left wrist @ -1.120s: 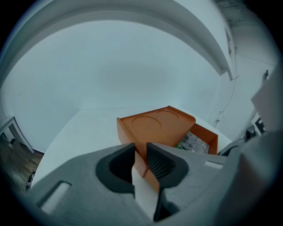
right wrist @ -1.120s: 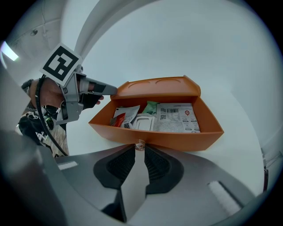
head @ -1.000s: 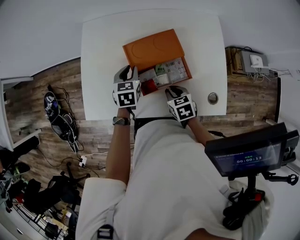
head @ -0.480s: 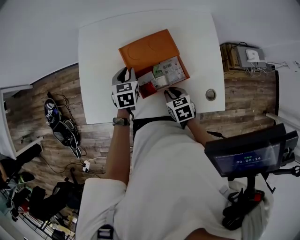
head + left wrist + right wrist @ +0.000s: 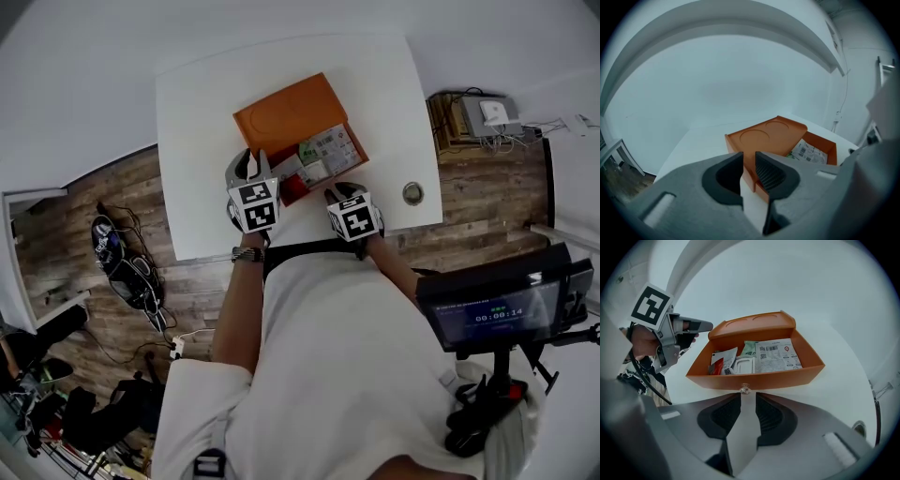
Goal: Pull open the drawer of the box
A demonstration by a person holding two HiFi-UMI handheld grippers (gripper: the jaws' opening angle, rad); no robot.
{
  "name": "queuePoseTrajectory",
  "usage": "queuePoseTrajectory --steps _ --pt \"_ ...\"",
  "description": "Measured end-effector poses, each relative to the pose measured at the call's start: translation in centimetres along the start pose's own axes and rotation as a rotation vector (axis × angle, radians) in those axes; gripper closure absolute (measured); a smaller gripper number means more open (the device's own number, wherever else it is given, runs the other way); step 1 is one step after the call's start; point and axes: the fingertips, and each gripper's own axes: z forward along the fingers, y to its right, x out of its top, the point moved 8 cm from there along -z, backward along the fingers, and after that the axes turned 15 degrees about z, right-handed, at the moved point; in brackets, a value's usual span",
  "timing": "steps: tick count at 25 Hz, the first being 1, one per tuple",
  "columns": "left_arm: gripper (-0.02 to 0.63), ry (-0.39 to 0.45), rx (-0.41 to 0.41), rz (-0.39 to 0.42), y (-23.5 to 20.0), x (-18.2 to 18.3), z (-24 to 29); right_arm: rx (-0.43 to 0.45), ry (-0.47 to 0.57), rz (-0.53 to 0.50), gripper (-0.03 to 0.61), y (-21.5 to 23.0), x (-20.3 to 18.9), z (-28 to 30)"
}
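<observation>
I'm opening my right tongs (image 5: 748,399), knob (image 5: 745,389) free just off their tips; the drawer (image 5: 787,375) is standing pulled out of the box (image 5: 286,111) on the tabletop (image 5: 206,141), so the pull looks done. Left tongs (image 5: 749,161) are hanging apart, empty.

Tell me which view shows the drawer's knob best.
The right gripper view: the knob sits close up on the drawer front. The head view is too small to show it; the left gripper view misses it.
</observation>
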Motion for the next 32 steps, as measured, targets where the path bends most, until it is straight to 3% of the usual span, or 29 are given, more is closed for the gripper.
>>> queuePoseTrajectory --steps 8,17,23,28,32 --pt "0.529 0.048 -0.014 0.024 -0.4 1.1 -1.1 -0.046 0.058 0.075 0.480 1.2 0.9 -1.9" --pt "0.533 0.191 -0.042 0.126 -0.3 4.7 -3.6 -0.092 0.251 0.116 0.522 1.8 5.4 -6.8" --pt "0.607 0.355 0.008 0.185 -1.5 6.2 -11.3 -0.088 0.453 0.091 0.566 -2.0 6.7 -13.6" --pt "0.607 0.459 0.030 0.219 -3.8 6.4 -18.1 -0.072 0.625 0.023 0.575 -8.2 7.2 -19.7" --pt "0.607 0.522 0.040 0.239 -3.4 8.0 -20.8 -0.031 0.726 -0.022 0.576 -9.8 7.8 -23.4"
